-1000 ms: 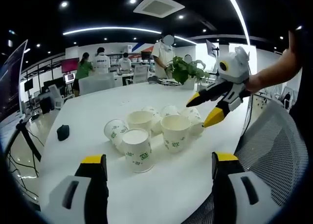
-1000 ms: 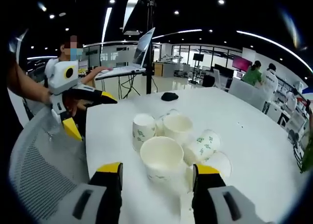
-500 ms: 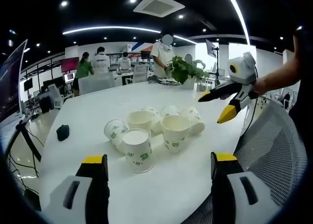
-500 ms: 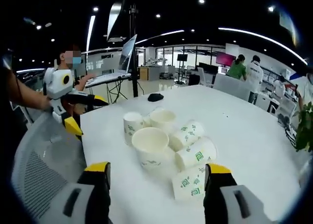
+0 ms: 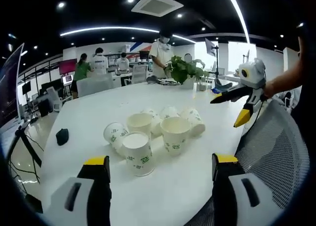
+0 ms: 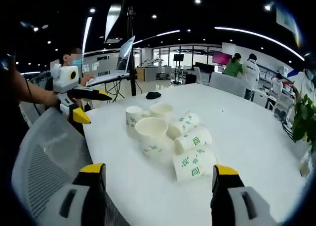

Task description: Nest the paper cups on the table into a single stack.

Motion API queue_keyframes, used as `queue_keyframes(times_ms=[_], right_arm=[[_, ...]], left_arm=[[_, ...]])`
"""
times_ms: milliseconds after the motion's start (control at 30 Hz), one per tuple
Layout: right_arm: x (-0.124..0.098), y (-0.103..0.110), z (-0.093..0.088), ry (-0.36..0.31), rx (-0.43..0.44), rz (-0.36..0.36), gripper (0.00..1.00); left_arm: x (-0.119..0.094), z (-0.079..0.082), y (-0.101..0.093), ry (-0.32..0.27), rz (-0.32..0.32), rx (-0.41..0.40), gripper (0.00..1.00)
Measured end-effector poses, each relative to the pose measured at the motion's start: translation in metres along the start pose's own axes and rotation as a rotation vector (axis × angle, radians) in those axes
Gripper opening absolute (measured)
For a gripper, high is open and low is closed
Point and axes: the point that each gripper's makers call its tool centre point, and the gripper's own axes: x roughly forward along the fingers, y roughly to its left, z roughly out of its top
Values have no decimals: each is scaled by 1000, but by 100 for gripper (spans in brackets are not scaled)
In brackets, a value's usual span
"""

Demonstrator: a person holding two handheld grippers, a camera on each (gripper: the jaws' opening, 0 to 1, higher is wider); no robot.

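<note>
Change: my right gripper (image 6: 157, 179) has pulled back from the paper cups (image 6: 168, 137).
Cups: clustered on tabletop (image 6: 247, 152), ahead of both grippers.
Left gripper (image 5: 157, 174): spread, empty.
Right gripper: spread, empty.

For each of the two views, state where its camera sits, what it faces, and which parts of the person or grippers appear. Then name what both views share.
Left gripper view: rides the left gripper, faces the cups; the right gripper and an arm enter from the right.
Right gripper view: rides the right gripper, faces the cups; the left gripper enters from the left.
Shared: white table, cups, mesh chair.
</note>
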Motion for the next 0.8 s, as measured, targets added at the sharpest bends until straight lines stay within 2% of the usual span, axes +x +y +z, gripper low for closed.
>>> queue_keyframes(times_ms=[400, 800], right_arm=[[-9, -3, -6, -25, 48, -54, 97], [-14, -6, -7, -35, 55, -84, 99]], left_arm=[[14, 21, 8, -17, -25, 45, 80], [34, 42, 26, -17, -45, 89, 69]])
